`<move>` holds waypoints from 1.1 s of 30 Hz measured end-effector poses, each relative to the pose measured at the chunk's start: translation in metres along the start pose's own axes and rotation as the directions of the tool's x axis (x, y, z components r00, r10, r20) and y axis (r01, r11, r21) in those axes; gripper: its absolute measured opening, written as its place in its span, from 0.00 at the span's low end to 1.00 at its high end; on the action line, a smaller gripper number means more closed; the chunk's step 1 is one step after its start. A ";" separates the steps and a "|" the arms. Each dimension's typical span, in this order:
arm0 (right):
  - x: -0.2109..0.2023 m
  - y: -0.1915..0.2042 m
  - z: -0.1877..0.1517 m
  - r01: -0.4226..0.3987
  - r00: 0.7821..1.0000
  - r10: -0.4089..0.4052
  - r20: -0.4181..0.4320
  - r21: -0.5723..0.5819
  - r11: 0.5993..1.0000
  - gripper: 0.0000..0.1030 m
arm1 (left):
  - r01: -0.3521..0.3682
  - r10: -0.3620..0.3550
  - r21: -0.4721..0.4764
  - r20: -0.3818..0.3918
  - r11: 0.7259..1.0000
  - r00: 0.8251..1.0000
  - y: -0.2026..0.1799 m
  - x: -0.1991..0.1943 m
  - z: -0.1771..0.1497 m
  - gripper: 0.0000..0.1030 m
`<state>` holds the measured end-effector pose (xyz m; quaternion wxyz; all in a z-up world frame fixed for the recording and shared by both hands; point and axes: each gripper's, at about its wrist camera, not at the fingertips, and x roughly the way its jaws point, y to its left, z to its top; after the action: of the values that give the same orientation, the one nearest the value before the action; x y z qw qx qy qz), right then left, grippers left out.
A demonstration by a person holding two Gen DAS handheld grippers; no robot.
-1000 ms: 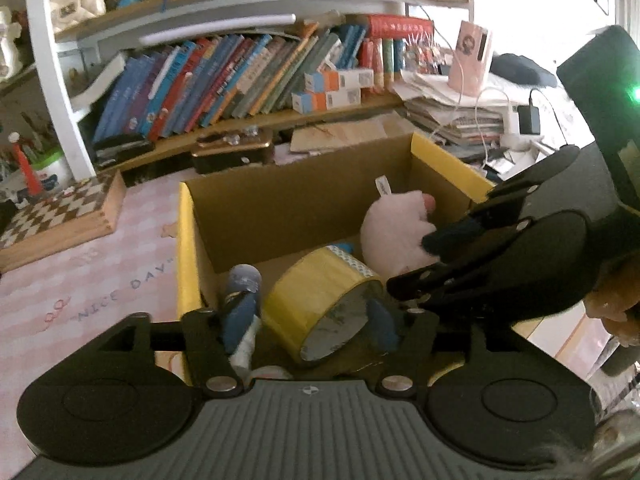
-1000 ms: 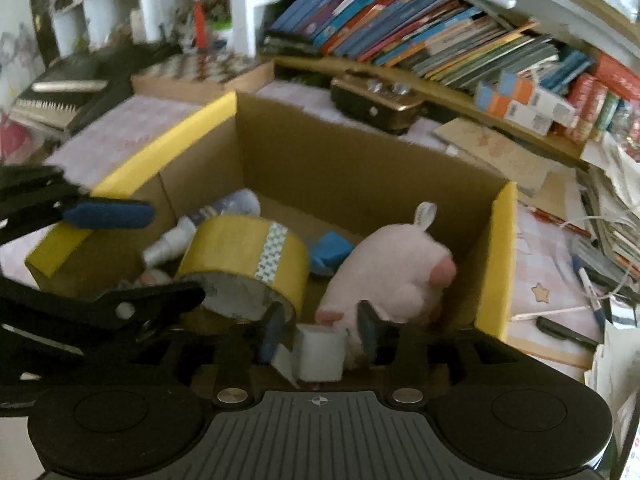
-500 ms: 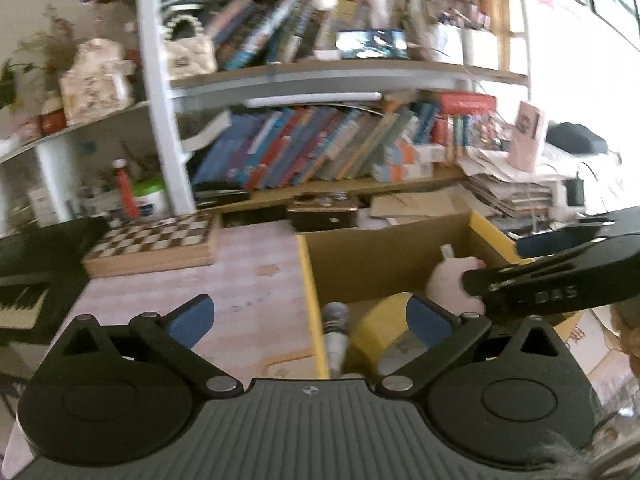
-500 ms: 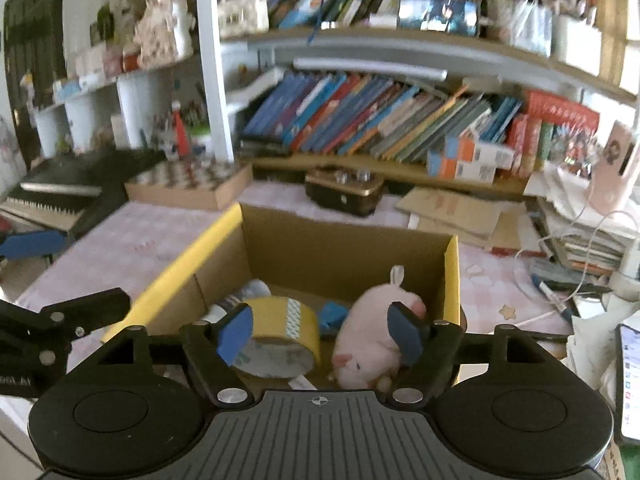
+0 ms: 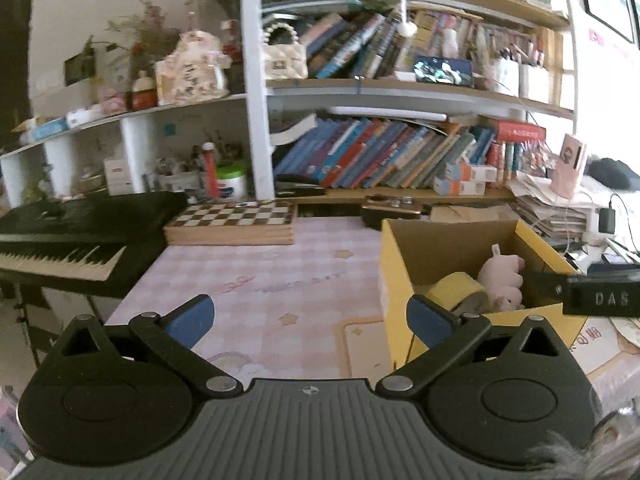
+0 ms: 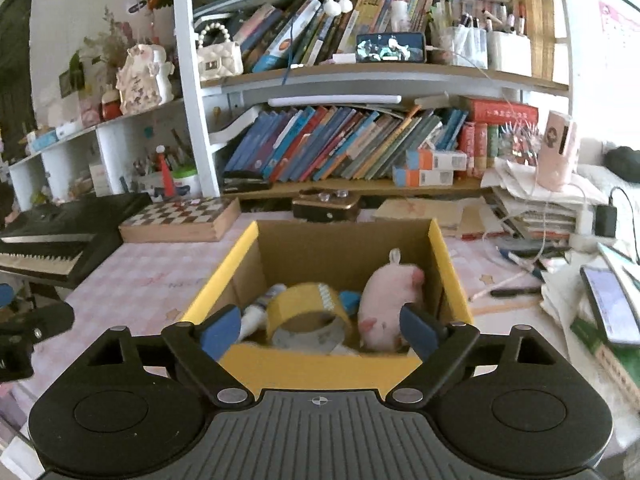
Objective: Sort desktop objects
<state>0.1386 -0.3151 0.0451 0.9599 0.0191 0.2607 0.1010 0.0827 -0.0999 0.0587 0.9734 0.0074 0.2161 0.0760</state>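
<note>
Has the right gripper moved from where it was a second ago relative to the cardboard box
Yes. The right gripper has pulled back and up out of the cardboard box; its open jaws, just opening, now frame the tape roll and plush toy, gripping nothing.

free: pink tablecloth left of box | blocked: chessboard behind

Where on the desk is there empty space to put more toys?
The pink checked tablecloth is bare between the chessboard, the piano keyboard and the cardboard box. Right of the box, papers, pens and a phone crowd it.
</note>
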 end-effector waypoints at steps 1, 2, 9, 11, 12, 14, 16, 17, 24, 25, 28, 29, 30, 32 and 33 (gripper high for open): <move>-0.004 0.004 -0.004 0.003 1.000 -0.003 -0.002 0.001 1.000 0.86 | -0.001 0.001 -0.006 0.001 1.000 1.000 0.004 -0.004 -0.003 1.00; -0.008 0.009 -0.008 0.008 1.000 -0.008 -0.004 0.000 1.000 0.86 | -0.005 0.005 -0.011 0.001 1.000 1.000 0.008 -0.009 -0.006 1.00; -0.036 0.038 -0.038 0.054 0.999 -0.054 -0.003 0.018 0.998 0.90 | -0.031 0.031 -0.012 -0.018 0.999 0.999 0.028 -0.034 -0.027 1.00; -0.043 0.047 -0.049 0.068 0.998 -0.068 -0.008 0.020 0.998 0.91 | -0.050 0.050 -0.007 -0.033 0.999 0.998 0.032 -0.041 -0.034 1.00; -0.046 0.051 -0.055 0.072 0.997 -0.072 -0.011 0.019 0.997 0.91 | -0.051 0.051 -0.008 -0.039 0.999 0.998 0.034 -0.044 -0.037 1.00; -0.053 0.057 -0.067 0.081 0.996 -0.081 -0.028 0.020 0.996 0.91 | -0.050 0.049 -0.010 -0.050 0.999 0.998 0.039 -0.050 -0.046 1.00; -0.059 0.062 -0.075 0.088 0.995 -0.087 -0.043 0.020 0.996 0.91 | -0.048 0.048 -0.009 -0.065 0.999 0.997 0.044 -0.056 -0.054 1.00; -0.063 0.065 -0.080 0.091 0.995 -0.090 -0.048 0.016 0.996 0.91 | -0.047 0.046 -0.010 -0.074 0.999 0.996 0.046 -0.058 -0.058 1.00; -0.080 0.082 -0.100 0.110 0.991 -0.110 -0.079 -0.005 0.994 0.91 | -0.047 0.046 -0.006 -0.120 0.999 0.992 0.058 -0.077 -0.083 1.00; -0.082 0.085 -0.102 0.108 0.991 -0.108 -0.082 -0.009 0.994 0.91 | -0.046 0.045 -0.004 -0.126 0.999 0.991 0.059 -0.079 -0.085 1.00; -0.088 0.094 -0.107 0.099 0.991 -0.101 -0.084 -0.025 0.995 0.91 | -0.043 0.043 0.000 -0.136 0.999 0.990 0.063 -0.085 -0.091 1.00; -0.089 0.096 -0.108 0.098 0.992 -0.100 -0.084 -0.027 0.995 0.92 | -0.044 0.044 0.001 -0.138 0.999 0.990 0.065 -0.087 -0.093 1.00; -0.091 0.098 -0.109 0.097 0.992 -0.099 -0.084 -0.029 0.995 0.92 | -0.045 0.045 0.002 -0.138 0.999 0.989 0.066 -0.089 -0.094 1.00; -0.093 0.101 -0.111 0.097 0.991 -0.099 -0.086 -0.029 0.995 0.92 | -0.051 0.051 0.004 -0.139 0.999 0.989 0.069 -0.092 -0.096 1.00; -0.094 0.102 -0.113 0.098 0.991 -0.100 -0.088 -0.028 0.995 0.92 | -0.054 0.054 0.004 -0.139 0.999 0.989 0.071 -0.093 -0.097 1.00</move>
<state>-0.0164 -0.2360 0.0037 0.9513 -0.0099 0.3028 0.0572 -0.0516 -0.0460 0.0133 0.9535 0.0079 0.2832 0.1025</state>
